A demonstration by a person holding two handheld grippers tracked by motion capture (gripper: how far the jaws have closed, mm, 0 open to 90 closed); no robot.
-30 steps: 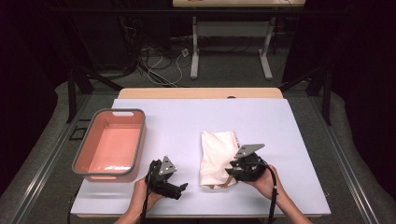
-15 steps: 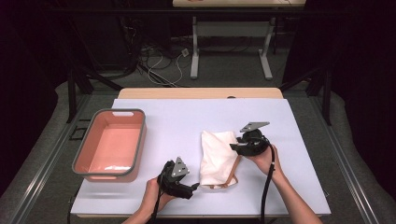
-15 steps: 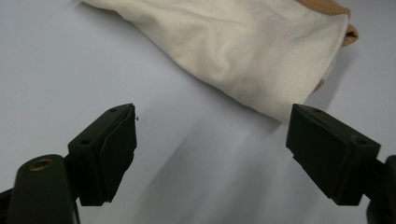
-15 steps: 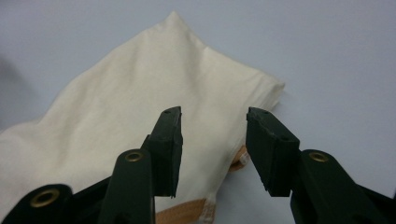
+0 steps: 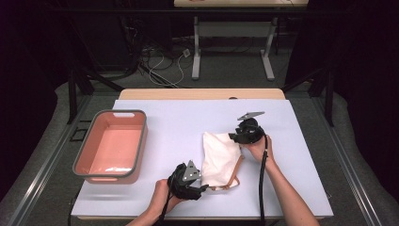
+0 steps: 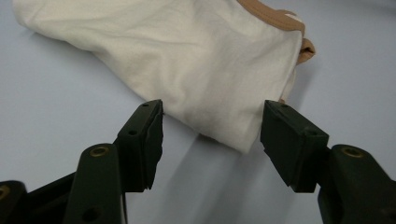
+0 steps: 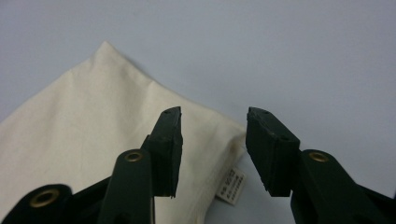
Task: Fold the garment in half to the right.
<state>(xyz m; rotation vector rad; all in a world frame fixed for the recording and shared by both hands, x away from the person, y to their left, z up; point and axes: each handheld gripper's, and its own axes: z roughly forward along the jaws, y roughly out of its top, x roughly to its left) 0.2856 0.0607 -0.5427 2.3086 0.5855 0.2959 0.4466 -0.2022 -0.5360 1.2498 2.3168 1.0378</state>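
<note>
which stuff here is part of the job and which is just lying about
In the job:
- cream cloth bag with tan strap
- left gripper, fingers either side of the bag's corner, just been closing, not yet pressing
- right gripper, open over the bag's edge by its label

Lying about:
- pink tub, apart from the bag on the table
</note>
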